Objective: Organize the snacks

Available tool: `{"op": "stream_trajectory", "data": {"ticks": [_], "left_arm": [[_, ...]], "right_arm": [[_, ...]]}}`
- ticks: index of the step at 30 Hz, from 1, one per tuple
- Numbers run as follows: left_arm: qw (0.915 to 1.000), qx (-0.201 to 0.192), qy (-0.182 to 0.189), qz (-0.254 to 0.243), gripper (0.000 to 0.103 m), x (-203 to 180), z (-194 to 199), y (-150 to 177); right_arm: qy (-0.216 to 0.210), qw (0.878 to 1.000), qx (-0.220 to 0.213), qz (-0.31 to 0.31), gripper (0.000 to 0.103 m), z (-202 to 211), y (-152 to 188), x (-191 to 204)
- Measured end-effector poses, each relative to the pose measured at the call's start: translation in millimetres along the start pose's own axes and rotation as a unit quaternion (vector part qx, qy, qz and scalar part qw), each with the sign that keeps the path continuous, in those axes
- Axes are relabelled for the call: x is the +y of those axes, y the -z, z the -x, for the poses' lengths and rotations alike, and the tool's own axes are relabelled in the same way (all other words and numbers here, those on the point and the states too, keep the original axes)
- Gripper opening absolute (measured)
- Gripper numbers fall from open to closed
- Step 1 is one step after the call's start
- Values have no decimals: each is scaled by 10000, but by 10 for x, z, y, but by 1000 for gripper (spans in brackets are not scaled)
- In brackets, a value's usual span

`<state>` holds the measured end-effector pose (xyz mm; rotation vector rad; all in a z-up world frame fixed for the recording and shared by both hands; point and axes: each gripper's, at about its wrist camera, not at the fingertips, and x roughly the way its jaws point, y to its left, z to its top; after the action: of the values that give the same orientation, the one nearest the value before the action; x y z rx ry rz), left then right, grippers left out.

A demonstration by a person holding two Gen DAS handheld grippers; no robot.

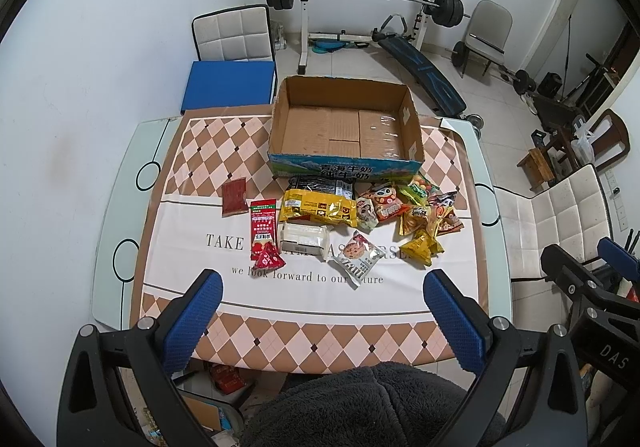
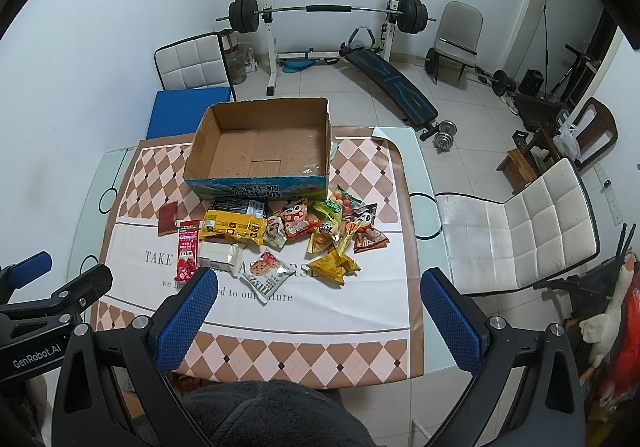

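Checkered tablecloth (image 1: 224, 151) under cardboard box (image 1: 412, 119) and snack packets (image 1: 320, 207); barbell rack (image 1: 304, 7) behind; both hand-held grippers (image 1: 322, 287) (image 2: 318, 285) spread.

Cardboard box (image 1: 345, 127) on tablecloth (image 1: 192, 215), toward far edge of table (image 1: 116, 215); snack packets (image 1: 404, 211) heaped just before box; flat packet (image 1: 235, 197) apart to their left; chair (image 1: 232, 35) behind table; weight bench (image 1: 424, 75) beyond.

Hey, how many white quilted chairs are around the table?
2. The far chair stands behind the table's far-left corner; the near chair sits off its right side. Others may be hidden.
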<state>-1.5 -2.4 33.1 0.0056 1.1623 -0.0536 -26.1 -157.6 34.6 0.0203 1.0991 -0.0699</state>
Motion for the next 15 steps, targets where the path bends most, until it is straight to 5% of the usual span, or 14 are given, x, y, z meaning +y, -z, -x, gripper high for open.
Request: {"op": "stream_trajectory", "data": {"ticks": [10, 15], "left_arm": [[10000, 26, 14, 27, 103, -11, -36, -27], [9991, 234, 2, 346, 103, 112, -393, -114]], "right_arm": [[-46, 10000, 69, -50, 103, -37, -13, 2], [-200, 9987, 351, -307, 103, -411, -105, -114]]}}
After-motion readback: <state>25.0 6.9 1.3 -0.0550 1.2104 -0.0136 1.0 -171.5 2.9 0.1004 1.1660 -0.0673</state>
